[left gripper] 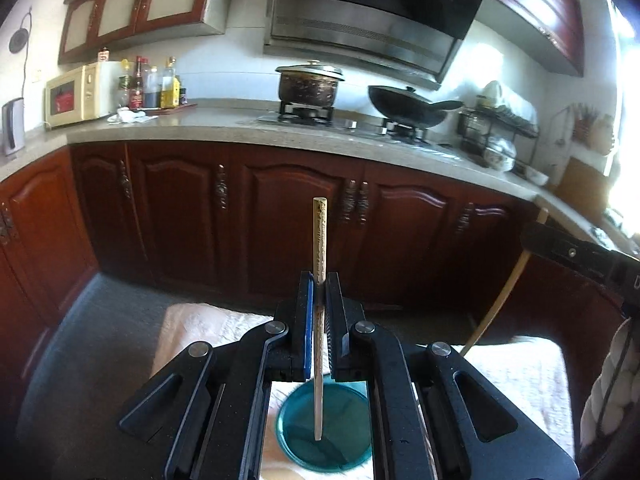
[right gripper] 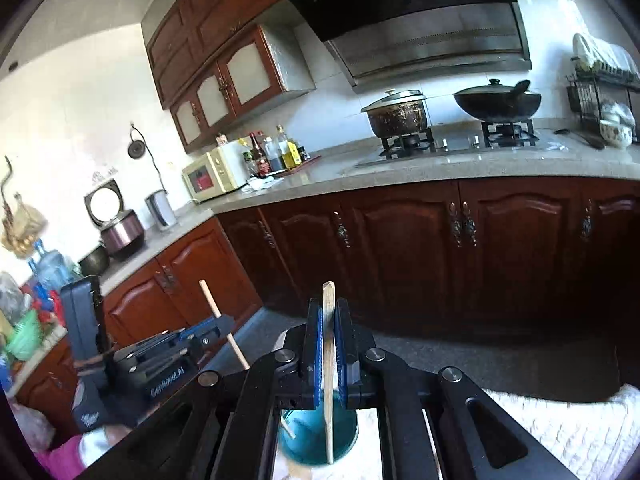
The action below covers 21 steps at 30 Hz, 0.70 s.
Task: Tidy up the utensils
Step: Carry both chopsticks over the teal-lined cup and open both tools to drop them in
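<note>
Black fingers of the left gripper (left gripper: 319, 292) are pinching a pale chopstick (left gripper: 319, 240) between their blue pads in the left wrist view. It is standing almost straight up, and its lower end is hanging inside the blue-green cup (left gripper: 325, 428) right below the gripper. That cup is sitting on a white towel (left gripper: 516, 372). Off to the right, the other gripper (left gripper: 576, 256) is showing with its own stick slanting down. In the right wrist view, the right gripper (right gripper: 329, 320) is squeezing a second chopstick (right gripper: 328, 300), also upright, with its bottom end reaching down into the same cup (right gripper: 316, 436). The left gripper (right gripper: 208, 332) is sitting just beside it on the left, holding its chopstick (right gripper: 218, 312) tilted toward the cup.
</note>
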Available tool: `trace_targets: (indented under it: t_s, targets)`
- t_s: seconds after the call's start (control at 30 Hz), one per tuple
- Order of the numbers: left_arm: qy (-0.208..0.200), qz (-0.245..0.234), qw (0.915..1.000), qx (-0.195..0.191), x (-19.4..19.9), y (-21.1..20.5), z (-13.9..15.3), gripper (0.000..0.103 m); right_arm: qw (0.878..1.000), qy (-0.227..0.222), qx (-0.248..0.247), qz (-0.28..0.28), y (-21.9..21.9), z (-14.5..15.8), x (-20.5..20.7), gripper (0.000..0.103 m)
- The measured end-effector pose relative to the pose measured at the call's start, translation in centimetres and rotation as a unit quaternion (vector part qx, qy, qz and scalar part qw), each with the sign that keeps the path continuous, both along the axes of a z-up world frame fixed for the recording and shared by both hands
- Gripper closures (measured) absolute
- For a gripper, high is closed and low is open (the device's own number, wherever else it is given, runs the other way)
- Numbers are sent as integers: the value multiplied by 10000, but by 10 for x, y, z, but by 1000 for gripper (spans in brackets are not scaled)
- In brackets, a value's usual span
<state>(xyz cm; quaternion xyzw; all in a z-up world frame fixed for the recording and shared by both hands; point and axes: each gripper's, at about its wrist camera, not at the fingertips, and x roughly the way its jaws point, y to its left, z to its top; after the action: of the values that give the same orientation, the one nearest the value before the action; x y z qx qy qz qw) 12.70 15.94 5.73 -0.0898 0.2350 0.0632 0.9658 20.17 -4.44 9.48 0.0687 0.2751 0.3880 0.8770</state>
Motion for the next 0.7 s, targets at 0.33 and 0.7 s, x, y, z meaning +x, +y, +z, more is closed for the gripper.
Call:
trace_targets:
  t_s: [0.33, 0.7]
  targets:
    - [230, 140, 9994, 201, 34, -3, -52, 99, 9980, 160, -616, 53, 58, -66, 19, 98]
    - [715, 80, 9974, 10, 41, -2, -87, 99, 9916, 815, -966, 281, 70, -129, 29, 98]
